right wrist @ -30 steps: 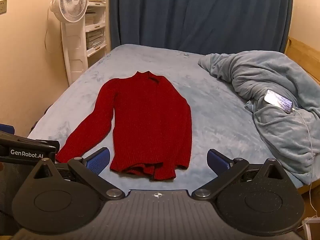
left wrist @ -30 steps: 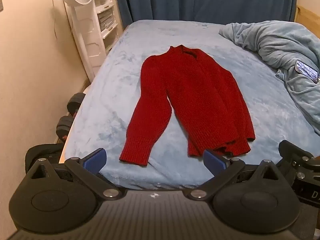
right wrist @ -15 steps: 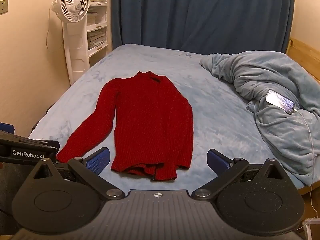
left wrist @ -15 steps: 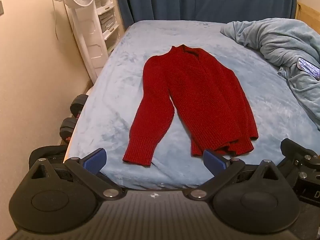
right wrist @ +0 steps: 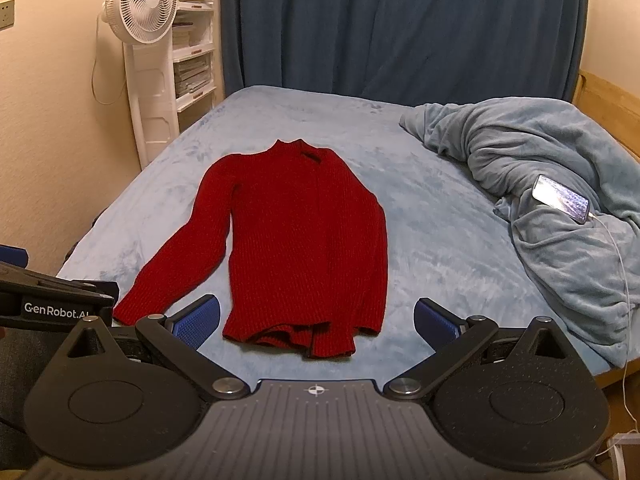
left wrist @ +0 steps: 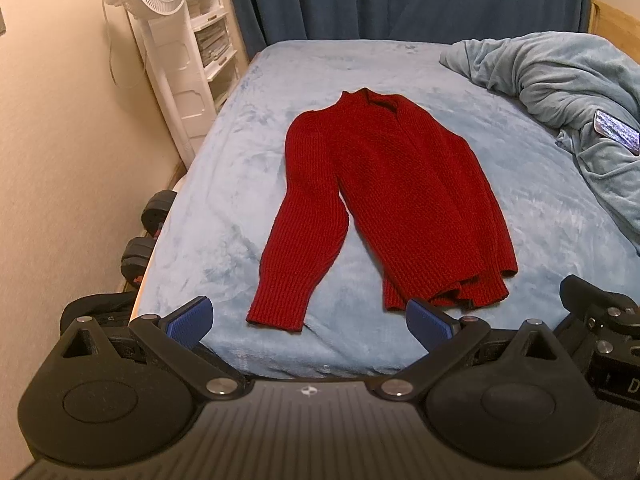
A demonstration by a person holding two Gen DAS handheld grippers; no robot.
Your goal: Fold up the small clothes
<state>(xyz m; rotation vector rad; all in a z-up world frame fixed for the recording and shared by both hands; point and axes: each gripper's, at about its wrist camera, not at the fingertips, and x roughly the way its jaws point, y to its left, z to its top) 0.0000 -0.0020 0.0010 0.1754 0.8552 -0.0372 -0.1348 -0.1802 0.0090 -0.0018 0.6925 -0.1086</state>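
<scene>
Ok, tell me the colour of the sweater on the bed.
Dark red, a plain ribbed knit sweater; clearest in the right wrist view.

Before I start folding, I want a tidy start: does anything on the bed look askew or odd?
The red sweater lies lopsided: one sleeve splays out, the other seems tucked along the body, and the hem is bunched. A phone rests on the rumpled blanket.

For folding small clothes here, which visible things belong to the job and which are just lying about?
Job: red sweater, spread on the bed; left gripper and right gripper, both open.

Lying about: phone, crumpled blanket, fan, shelf unit, dumbbells.
</scene>
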